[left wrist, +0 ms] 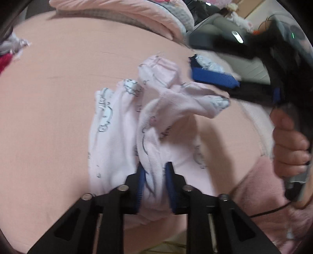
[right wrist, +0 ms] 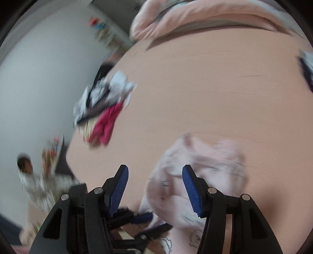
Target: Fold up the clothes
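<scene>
Pink garment (left wrist: 156,121) is clamped, still crumpled, by left gripper (left wrist: 155,172). Right gripper (right wrist: 155,175) is held open, empty. Folding judged barely begun; pile (right wrist: 103,109) untouched.

The smooth peach bedsheet (left wrist: 58,109) lies bare across its broad middle, giving a gripper free passage there. A crumpled heap of red, white and dark clothes (right wrist: 103,111) blocks the left edge; a rolled pink quilt (right wrist: 205,17) bars the far side, and the bunched pale pink printed garment (left wrist: 148,121) occupies the near part
</scene>
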A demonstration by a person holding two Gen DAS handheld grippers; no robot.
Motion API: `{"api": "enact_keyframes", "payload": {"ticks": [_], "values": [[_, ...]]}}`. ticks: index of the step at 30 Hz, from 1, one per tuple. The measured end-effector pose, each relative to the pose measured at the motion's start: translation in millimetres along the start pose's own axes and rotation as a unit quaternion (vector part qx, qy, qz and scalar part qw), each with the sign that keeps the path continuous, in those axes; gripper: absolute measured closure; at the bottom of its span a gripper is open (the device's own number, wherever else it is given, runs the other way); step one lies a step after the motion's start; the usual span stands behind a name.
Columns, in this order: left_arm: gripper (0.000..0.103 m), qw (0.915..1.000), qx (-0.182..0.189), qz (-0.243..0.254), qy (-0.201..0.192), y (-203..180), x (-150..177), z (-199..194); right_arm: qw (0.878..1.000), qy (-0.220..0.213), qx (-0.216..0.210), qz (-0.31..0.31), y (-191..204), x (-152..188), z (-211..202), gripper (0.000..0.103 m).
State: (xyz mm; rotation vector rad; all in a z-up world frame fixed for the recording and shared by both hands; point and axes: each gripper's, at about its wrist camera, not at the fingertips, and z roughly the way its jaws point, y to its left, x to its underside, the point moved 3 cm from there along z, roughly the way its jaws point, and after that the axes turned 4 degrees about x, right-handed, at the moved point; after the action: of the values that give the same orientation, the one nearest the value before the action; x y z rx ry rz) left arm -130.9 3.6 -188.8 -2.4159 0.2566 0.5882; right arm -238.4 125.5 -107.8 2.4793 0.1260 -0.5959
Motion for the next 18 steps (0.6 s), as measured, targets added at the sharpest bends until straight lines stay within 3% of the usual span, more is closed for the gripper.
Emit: {"api": "enact_keyframes", "payload": {"ticks": [2, 3, 10, 15, 18], "values": [[0.087, 0.9999, 0.01, 0.002, -0.007, -3, -1, -3, 0.998, -0.049, 0.02, 0.033, -20, 2, -28, 0.046], [0.087, 0.9999, 0.015, 0.0, -0.007, -3, -1, -5, 0.998, -0.049, 0.031, 0.034, -28, 8, -35, 0.046], [0.087, 0.9995, -0.006, -0.02, 0.023, 6, 8, 10, 0.991, 0.051, 0.115, -0.048, -43, 54, -23, 0.046], [0.087, 0.9996, -0.001, -0.022, 0.02, 7, 11, 3, 0.994, 0.053, 0.076, -0.053, -24, 35, 6, 0.046], [0.087, 0.9998, 0.004, -0.019, 0.01, 6, 8, -1, 0.995, 0.033, 0.078, -0.062, -15, 10, 31, 0.046]]}}
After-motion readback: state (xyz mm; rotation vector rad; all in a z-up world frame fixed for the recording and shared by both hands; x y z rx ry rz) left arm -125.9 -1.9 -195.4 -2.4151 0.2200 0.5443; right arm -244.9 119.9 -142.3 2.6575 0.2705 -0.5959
